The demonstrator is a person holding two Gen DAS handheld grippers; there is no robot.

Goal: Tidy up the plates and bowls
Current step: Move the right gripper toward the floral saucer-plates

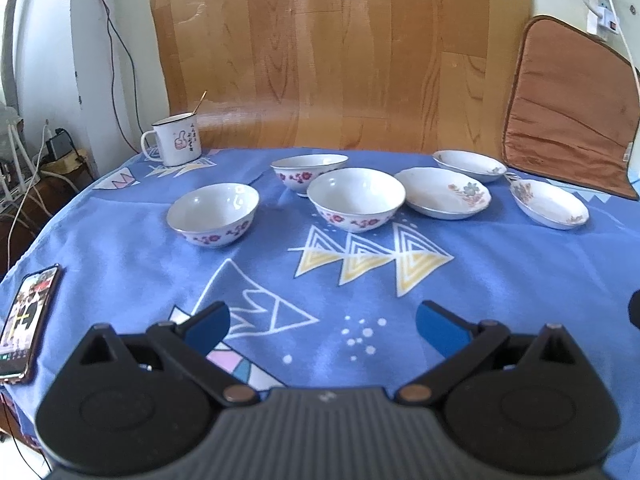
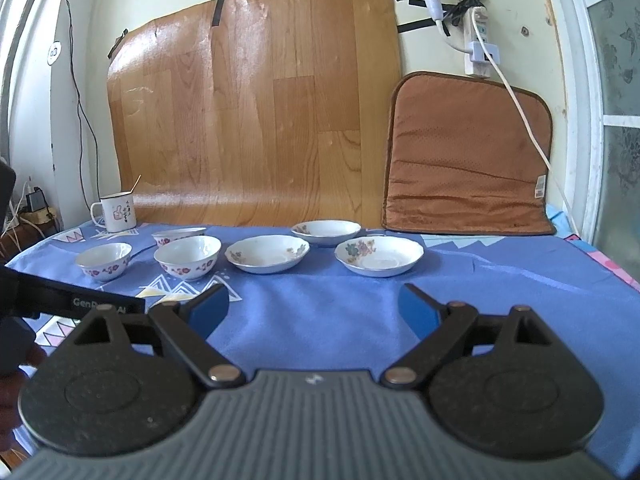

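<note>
**Nothing stacked yet: three bowls and three plates lie loose**

We judge the task to be at its very start. On the blue tablecloth (image 1: 120, 240) we see three flowered bowls: the left bowl (image 1: 213, 214), the back bowl (image 1: 308, 172) and the middle bowl (image 1: 356, 199). The back bowl sits just behind the middle one, so close that we cannot tell whether they touch; the left bowl stands apart. To their right lie three shallow plates: the near-centre plate (image 1: 443, 193), the back plate (image 1: 469, 165) and the right plate (image 1: 550, 204), near one another, none resting on another. As far as we can see, every piece is single, so all the gathering of bowls with bowls and plates with plates is left to do.

Our left gripper (image 1: 322, 326) hangs above the cloth well short of the crockery, its blue fingers spread wide, holding and touching nothing. Our right gripper (image 2: 314, 308) is likewise spread wide and empty, pointed towards the plates, with bare cloth between its fingers.

An enamel mug (image 1: 176, 140) and a phone (image 1: 26, 320) sit off to the left, outside the job.
</note>
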